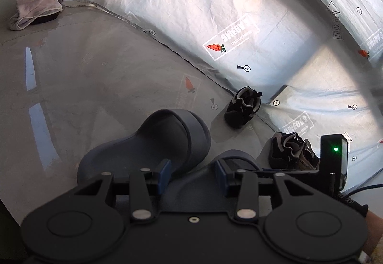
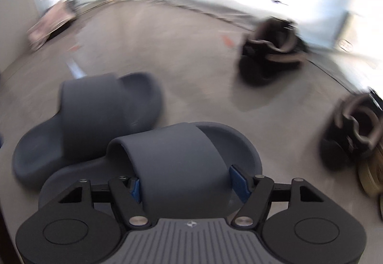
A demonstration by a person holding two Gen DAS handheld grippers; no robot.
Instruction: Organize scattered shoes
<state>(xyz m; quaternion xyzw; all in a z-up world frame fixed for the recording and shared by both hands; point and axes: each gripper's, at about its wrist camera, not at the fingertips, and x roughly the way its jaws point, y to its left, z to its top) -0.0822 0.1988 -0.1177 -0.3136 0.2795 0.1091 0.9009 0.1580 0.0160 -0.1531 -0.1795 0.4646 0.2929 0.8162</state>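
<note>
The grey floor (image 2: 191,43) holds two dark blue slides side by side, the left slide (image 2: 95,106) and the right slide (image 2: 177,156), with two black sneakers (image 2: 270,53) further off by the silver sheet (image 1: 191,12). The right gripper (image 2: 190,183) has its fingers open around the right slide's strap, not pressing it. The left gripper (image 1: 193,174) has its fingers partly open above the slides, holding nothing.

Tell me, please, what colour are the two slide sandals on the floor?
Dark slate grey-blue, both slides; clearest in the right wrist view.
</note>
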